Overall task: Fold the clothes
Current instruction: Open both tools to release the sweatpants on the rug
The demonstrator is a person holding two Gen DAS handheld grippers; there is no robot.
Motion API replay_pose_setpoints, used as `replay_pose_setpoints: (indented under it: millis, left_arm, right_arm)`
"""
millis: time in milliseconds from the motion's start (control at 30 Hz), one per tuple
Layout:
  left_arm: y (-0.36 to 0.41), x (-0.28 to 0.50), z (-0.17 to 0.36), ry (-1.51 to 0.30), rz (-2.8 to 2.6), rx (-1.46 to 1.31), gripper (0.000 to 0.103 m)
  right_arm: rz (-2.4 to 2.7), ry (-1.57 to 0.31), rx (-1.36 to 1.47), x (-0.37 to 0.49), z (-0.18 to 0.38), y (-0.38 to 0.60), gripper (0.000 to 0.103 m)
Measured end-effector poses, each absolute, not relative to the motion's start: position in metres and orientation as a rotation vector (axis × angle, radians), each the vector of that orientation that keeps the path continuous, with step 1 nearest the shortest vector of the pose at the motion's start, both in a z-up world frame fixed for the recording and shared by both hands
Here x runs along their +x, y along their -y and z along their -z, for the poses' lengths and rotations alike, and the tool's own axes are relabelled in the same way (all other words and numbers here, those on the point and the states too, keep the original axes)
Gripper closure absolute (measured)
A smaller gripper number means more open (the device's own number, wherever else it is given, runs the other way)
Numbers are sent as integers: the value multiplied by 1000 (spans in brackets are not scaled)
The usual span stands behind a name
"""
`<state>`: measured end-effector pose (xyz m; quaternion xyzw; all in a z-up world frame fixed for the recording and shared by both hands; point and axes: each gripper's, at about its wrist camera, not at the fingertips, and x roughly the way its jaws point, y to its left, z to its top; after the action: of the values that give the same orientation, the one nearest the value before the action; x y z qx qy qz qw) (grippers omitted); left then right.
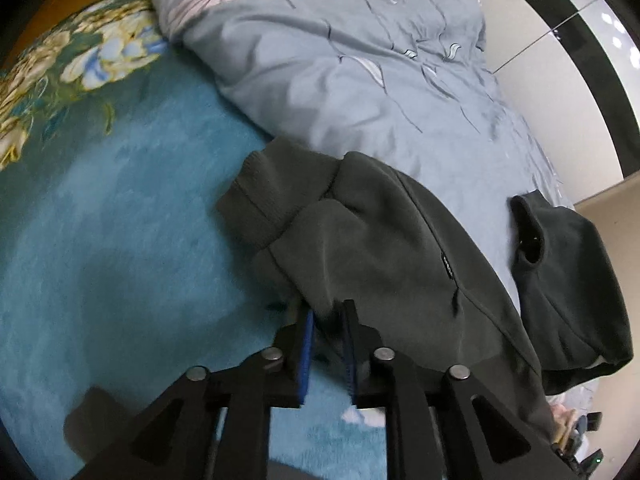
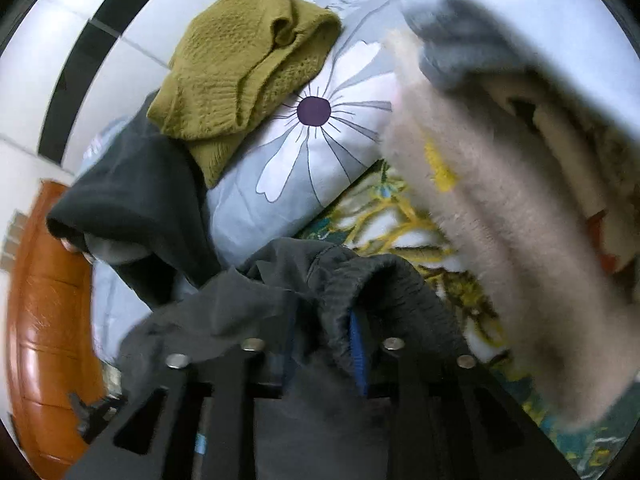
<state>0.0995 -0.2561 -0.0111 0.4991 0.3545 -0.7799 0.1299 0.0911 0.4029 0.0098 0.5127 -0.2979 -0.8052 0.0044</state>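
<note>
A dark grey-green hoodie (image 1: 392, 240) lies across the blue blanket and the grey quilt, with a ribbed cuff (image 1: 248, 204) at its left and its hood (image 1: 568, 280) at the right. My left gripper (image 1: 329, 312) is shut on the hoodie's lower edge. In the right wrist view the same dark hoodie (image 2: 224, 304) bunches over the fingers, and my right gripper (image 2: 324, 324) is shut on a ribbed edge of it (image 2: 372, 280). Its hood (image 2: 128, 196) hangs to the left.
A blue fleece blanket (image 1: 120, 240) with a flower border covers the bed. A grey flowered quilt (image 1: 340, 60) lies behind. A folded olive sweater (image 2: 244, 52) rests on the quilt. A beige fuzzy garment stack (image 2: 500, 184) stands at the right. A wooden bed frame (image 2: 44, 320) is at the left.
</note>
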Motion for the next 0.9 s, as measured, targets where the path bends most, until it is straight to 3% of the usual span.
replay_pose_setpoints:
  millis: [67,233,533,800,867,900]
  left_arm:
    - [259,113,2,-1072,2278,1433,65]
    - [265,157,-25,-1145,2322,1369,55]
    - [267,248,-41,-941,2344,1366,47]
    - [276,293,-8,-852,2146,1467,46]
    - [276,297,-1,-888,2120,1478,46]
    - [276,298,1,-895,2110,1483,46]
  right_arm:
    - [2536,865,1623,96,-22,-399,65]
    - [2545,874,1554,141,-52,-392,55]
    - [2519,1004,1622,254,-46,-387,53]
    - [2407,1161,1689,295,-26,-380,53]
    - [2396,1173,1687,292,-28,-377,48]
    - [2392,1179,1689,290,-28,-374,38]
